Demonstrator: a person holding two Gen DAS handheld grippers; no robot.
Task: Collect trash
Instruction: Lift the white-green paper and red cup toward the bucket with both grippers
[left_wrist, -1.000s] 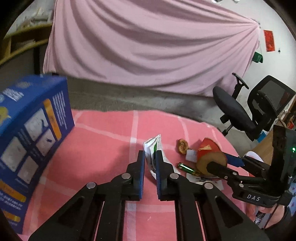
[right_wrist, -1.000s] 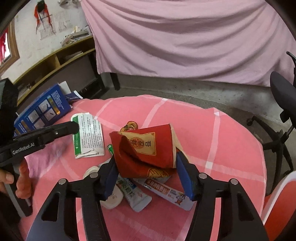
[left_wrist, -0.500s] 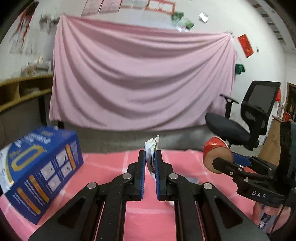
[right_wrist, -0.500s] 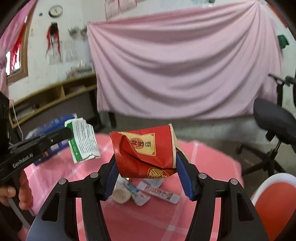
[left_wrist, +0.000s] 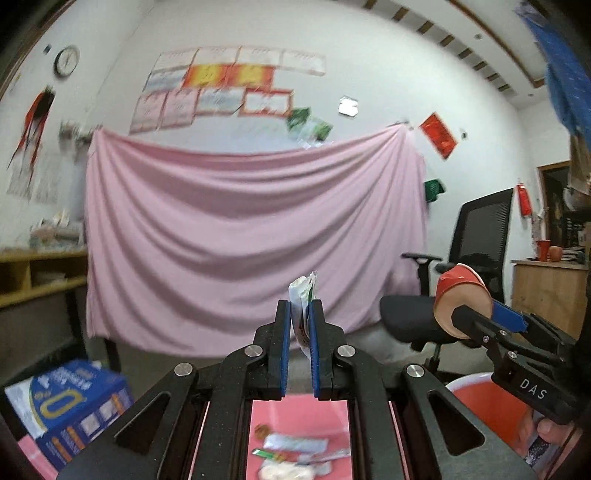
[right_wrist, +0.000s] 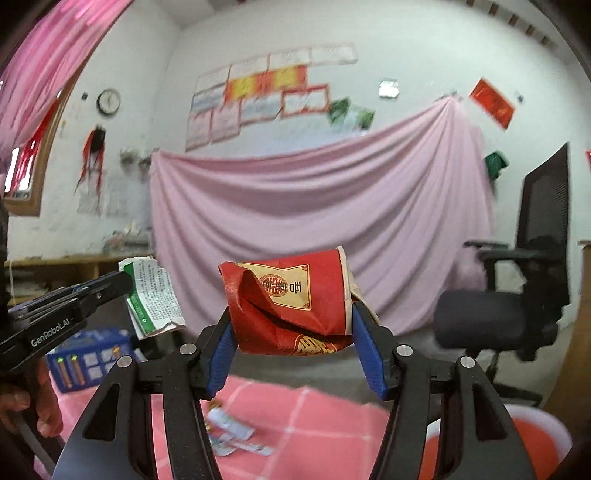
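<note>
My left gripper (left_wrist: 298, 308) is shut on a torn white and green paper packet (left_wrist: 303, 295), held high above the pink checked table (left_wrist: 295, 413); the packet also shows in the right wrist view (right_wrist: 153, 295). My right gripper (right_wrist: 291, 321) is shut on a crushed red paper cup (right_wrist: 291, 299), also lifted; the cup shows in the left wrist view (left_wrist: 461, 299). More trash lies on the table: wrappers and tubes (left_wrist: 295, 448), also in the right wrist view (right_wrist: 231, 432). A red bin (left_wrist: 487, 410) with a white rim stands at the lower right, also in the right wrist view (right_wrist: 532, 435).
A blue box (left_wrist: 70, 402) sits on the table's left side. A black office chair (right_wrist: 517, 295) stands to the right. A pink curtain (left_wrist: 251, 236) hangs behind, with wooden shelves (left_wrist: 37, 273) at the left.
Both grippers have risen and tilted up from the table, each carrying its item. The table has dropped to the bottom of both views and the red bin has come into sight.
</note>
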